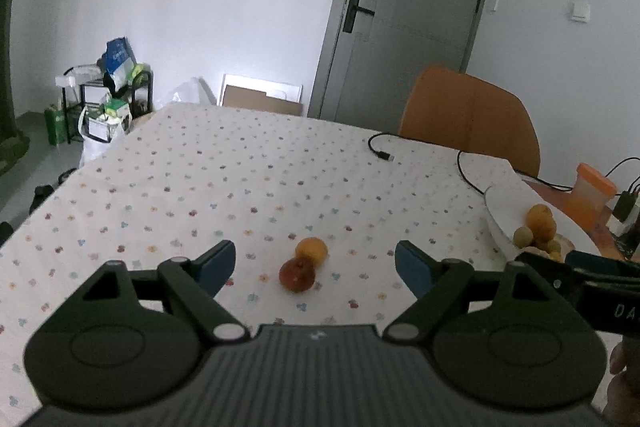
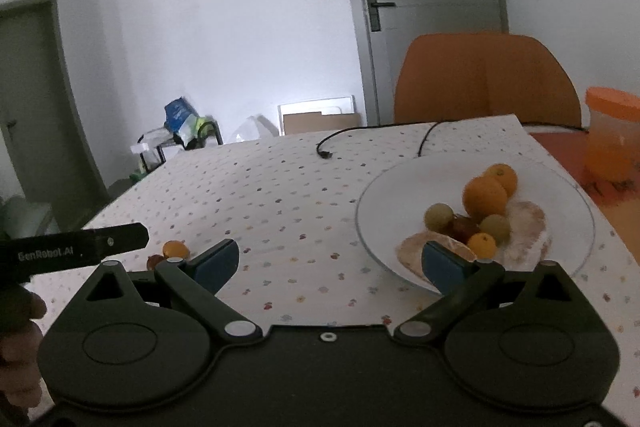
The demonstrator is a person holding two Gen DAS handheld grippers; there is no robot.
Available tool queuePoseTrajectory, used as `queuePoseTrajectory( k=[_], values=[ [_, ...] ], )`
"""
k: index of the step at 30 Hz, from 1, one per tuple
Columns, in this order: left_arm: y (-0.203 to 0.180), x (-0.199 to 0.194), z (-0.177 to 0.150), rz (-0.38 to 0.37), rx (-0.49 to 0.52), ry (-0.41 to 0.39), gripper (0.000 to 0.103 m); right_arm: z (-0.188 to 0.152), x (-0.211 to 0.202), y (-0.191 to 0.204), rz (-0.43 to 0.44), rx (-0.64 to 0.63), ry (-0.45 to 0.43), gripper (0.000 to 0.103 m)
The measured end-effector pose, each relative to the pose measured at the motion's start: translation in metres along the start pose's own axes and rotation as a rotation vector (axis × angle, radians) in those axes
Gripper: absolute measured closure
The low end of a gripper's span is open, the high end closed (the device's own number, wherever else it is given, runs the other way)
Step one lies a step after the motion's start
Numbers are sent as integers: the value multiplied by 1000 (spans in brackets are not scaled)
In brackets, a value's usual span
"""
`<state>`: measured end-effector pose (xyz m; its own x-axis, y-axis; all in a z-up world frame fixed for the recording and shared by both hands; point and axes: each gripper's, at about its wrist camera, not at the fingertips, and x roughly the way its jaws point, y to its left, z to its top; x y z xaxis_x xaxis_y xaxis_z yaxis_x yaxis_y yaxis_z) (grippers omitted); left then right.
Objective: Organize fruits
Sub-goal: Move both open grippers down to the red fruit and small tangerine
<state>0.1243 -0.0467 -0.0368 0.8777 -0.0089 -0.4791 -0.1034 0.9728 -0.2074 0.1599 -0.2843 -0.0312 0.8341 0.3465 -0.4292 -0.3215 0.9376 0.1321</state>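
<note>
Nearest the lens: the left tongs [image 1: 315,267], their blue pads spread wide with nothing between them; the person's fingers show at the lower right edge of that view.
Right tongs [image 2: 331,261]: also spread wide and empty, hovering over the near rim of the white plate [image 2: 376,195].
Loose fruit: an orange fruit [image 1: 311,249] and a reddish fruit [image 1: 296,275] lie on the bench [image 1: 240,179], touching one another, the red one nearer the camera. Both sit in line with the gap of the left tongs, a little ahead of the pads.
Plate contents: two larger oranges [image 2: 485,195], a small orange one, two greenish fruits [image 2: 438,217], something dark red between them, and pale flat pieces underneath.
Plate position: on the right part of the bench, well apart from the loose pair.
Step in hand: as I judge it, the approach to pick up one of the two loose fruits with the left tongs, so it can join the rest on the plate.
Next move calls for: lowering and advancing the left tongs until the pads straddle one fruit only, then closing gently; since the two touch, a careless close may nudge the other away.
Pointing and long axis: both fruits look roundish with no clear long axis; the pair lines up roughly away from the camera. Any stem end is too small to tell.
Other things: a black cable [image 1: 380,147], an orange chair [image 1: 472,107], an orange-lidded container [image 2: 612,135].
</note>
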Motion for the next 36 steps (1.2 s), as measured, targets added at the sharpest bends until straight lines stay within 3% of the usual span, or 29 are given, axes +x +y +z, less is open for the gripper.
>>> queuePoseTrajectory(
  k=[7, 12, 19, 21, 24, 36],
  values=[
    [11, 11, -5, -2, -28, 24, 29, -1, 11, 17, 16, -34, 21, 5],
    [15, 20, -9, 6, -48, 50, 44, -1, 19, 23, 38, -39, 40, 9],
    [21, 27, -9, 13, -67, 69, 55, -1, 31, 27, 57, -43, 61, 13],
    [21, 30, -8, 10, -68, 77, 70, -1, 35, 28, 63, -34, 67, 14],
    [25, 31, -8, -25, -91, 85, 81, -1, 44, 32, 77, -26, 90, 19],
    [52, 19, 1, 39, -128, 53, 81, 6, 63, 68, 150, -56, 114, 25]
  ],
)
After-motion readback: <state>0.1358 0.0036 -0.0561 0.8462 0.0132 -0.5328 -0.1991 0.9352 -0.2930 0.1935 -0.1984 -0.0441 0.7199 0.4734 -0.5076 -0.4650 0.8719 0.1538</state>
